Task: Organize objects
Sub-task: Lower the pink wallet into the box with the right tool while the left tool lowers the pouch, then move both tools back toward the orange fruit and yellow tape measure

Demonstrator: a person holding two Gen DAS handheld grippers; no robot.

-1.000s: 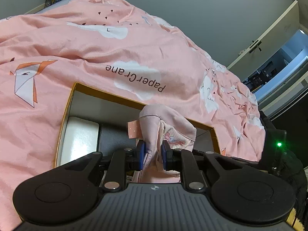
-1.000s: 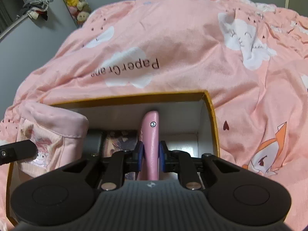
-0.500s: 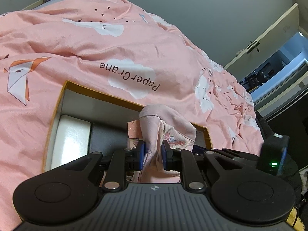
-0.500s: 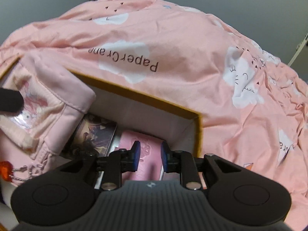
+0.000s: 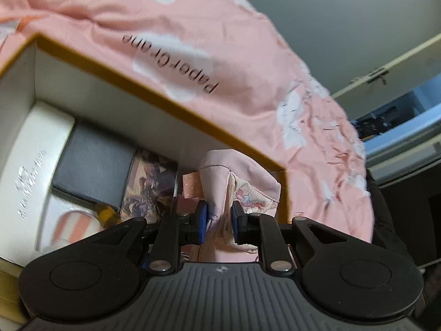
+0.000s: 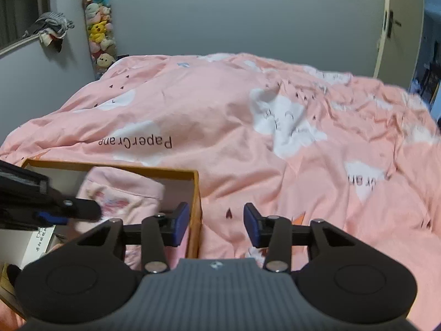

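Observation:
An open cardboard box with an orange rim (image 5: 154,82) lies on the pink duvet (image 6: 248,138). My left gripper (image 5: 219,216) is shut on a pink fabric pouch (image 5: 239,176) and holds it low at the box's right end. Inside the box lie a white case (image 5: 35,149), a dark flat item (image 5: 93,165) and a picture card (image 5: 148,184). In the right wrist view the pouch (image 6: 121,190) and the left gripper's fingers (image 6: 82,209) show inside the box's right wall (image 6: 196,193). My right gripper (image 6: 216,224) hovers over that wall, jaws opening, nothing between them.
The rumpled duvet covers the whole bed around the box. A column of plush toys (image 6: 99,30) hangs on the far wall, and a door (image 6: 399,27) stands at the right. Dark furniture shows at the right edge of the left wrist view.
My right gripper let go of a flat pink item inside the box, rose and swung right, jaws parting. My left gripper sank deeper into the box with the pouch.

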